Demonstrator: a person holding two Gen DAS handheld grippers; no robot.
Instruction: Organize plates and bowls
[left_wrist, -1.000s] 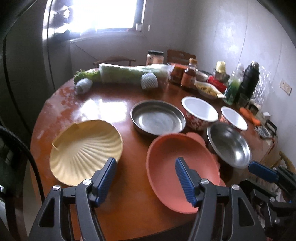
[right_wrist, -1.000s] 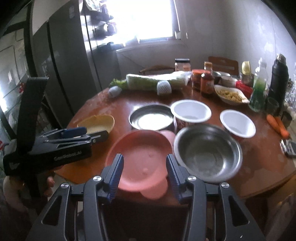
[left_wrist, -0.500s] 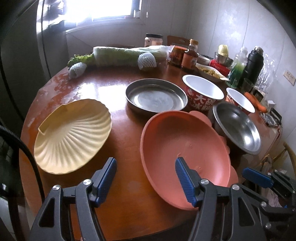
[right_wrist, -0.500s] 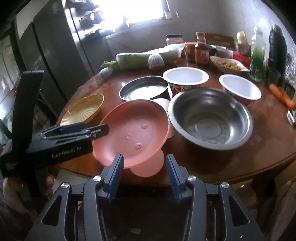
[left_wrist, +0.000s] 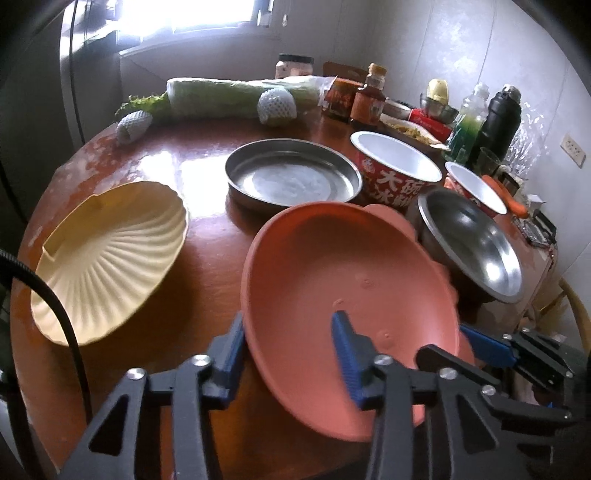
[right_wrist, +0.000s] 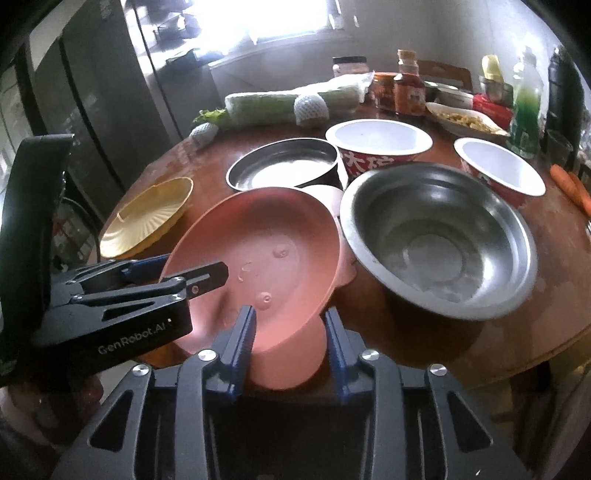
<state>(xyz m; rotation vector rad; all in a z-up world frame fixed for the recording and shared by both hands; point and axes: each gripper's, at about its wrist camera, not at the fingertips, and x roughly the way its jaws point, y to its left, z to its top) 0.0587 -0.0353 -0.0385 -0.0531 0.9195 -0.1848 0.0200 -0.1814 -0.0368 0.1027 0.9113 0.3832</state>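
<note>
A pink plate (left_wrist: 332, 266) (right_wrist: 258, 236) with ear tabs lies at the near edge of the round wooden table (left_wrist: 207, 155). My left gripper (left_wrist: 289, 321) (right_wrist: 184, 271) straddles its left rim, one finger outside and one over the inside. Its jaws are closing and still stand apart from the rim. My right gripper (right_wrist: 289, 314) (left_wrist: 476, 339) is closing on the plate's near ear, and both pads touch its sides. Around the plate are a yellow shell plate (left_wrist: 107, 258), a steel pan (left_wrist: 291, 177), a steel bowl (right_wrist: 436, 229) and two red-and-white bowls (right_wrist: 376, 140) (right_wrist: 498, 166).
A wrapped cabbage (left_wrist: 240, 96), foam-netted fruit, jars, sauce bottles (left_wrist: 369, 99), a food dish and a black flask (left_wrist: 498, 118) crowd the far side. Carrots (right_wrist: 576, 188) lie at the right edge. A dark fridge (right_wrist: 92, 92) stands left of the table.
Both grippers have sunk toward the pink plate and their jaws have narrowed. The left one now straddles the rim, and the right one has the near ear between its fingers.
</note>
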